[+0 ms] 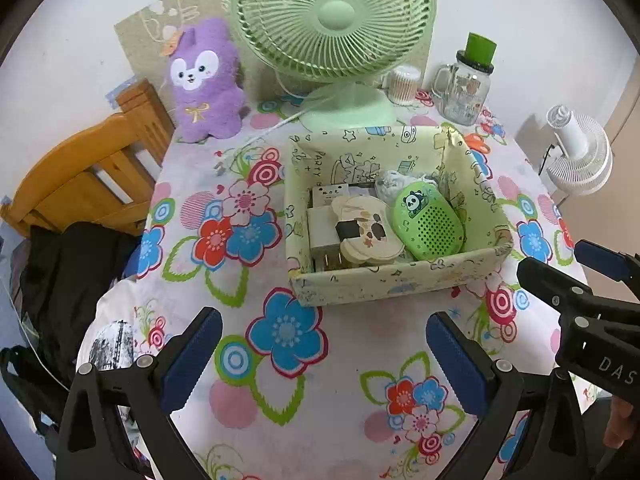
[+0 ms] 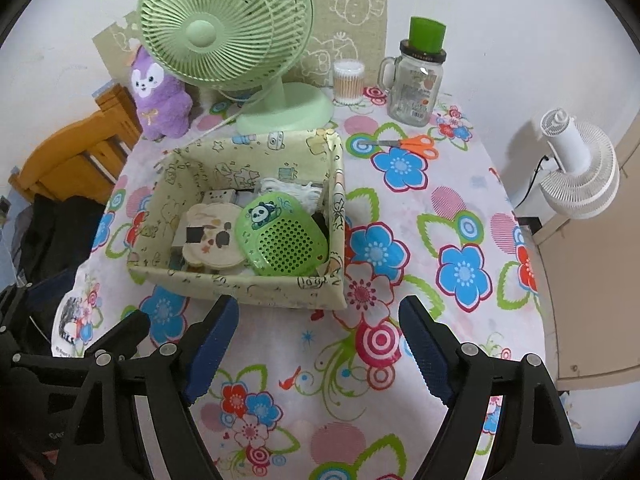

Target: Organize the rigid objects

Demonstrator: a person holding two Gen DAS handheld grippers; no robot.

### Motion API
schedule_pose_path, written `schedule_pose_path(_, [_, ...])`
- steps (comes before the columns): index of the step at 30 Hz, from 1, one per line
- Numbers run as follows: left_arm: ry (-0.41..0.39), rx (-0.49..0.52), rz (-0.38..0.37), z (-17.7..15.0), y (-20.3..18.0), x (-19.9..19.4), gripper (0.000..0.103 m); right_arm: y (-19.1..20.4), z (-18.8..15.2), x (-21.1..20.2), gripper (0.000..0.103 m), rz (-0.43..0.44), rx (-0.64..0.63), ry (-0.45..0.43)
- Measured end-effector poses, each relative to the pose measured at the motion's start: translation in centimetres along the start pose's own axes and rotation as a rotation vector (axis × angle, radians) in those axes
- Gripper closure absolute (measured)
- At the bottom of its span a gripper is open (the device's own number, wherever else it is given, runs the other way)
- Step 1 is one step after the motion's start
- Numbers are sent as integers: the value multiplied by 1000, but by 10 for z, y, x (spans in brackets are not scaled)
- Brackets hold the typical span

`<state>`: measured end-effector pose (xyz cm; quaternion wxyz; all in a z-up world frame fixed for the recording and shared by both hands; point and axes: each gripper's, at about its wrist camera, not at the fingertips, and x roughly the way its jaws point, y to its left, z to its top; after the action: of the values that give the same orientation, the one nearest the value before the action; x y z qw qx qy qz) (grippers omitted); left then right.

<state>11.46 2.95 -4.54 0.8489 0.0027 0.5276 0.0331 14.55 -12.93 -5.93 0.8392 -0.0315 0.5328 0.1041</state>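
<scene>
A pale green patterned fabric box (image 1: 384,282) (image 2: 240,292) stands on the flowered table. In it lie a green panda speaker (image 1: 428,222) (image 2: 282,236), a beige bear-shaped case (image 1: 368,232) (image 2: 214,234), a white charger (image 1: 322,232) and white cords (image 2: 292,188). Orange-handled scissors (image 2: 416,145) lie on the cloth to the right of the box. My left gripper (image 1: 324,354) is open and empty, in front of the box. My right gripper (image 2: 320,354) is open and empty, in front of the box's right corner; it also shows in the left wrist view (image 1: 568,272).
At the back stand a green desk fan (image 1: 332,24) (image 2: 224,28), a purple plush toy (image 1: 204,80) (image 2: 160,92), a cotton swab jar (image 1: 404,84) (image 2: 349,82) and a glass mug with green lid (image 1: 466,84) (image 2: 416,76). A wooden chair (image 1: 88,176) is left, a white fan (image 2: 576,168) right.
</scene>
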Motion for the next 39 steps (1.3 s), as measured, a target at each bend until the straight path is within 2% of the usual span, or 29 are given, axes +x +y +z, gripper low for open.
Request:
schedule_pose_path(10, [-59,-34,-15,-16,1,-48,0,2,-18,-41,19,-6,-15,-58])
schedule_pose_path(22, [-143,-65,2,-34,4,-102,0,5,-31,-91,19,8,1,-121])
schedule_pose_path(34, [-191,-51,-10,-48,-3,-123,0,5,-50,-125,18,1,0,-169])
schedule_pose_path(39, [-200,-61,-18,-54,-1,-129,0,4,-55,-130,15,-1,3,-182])
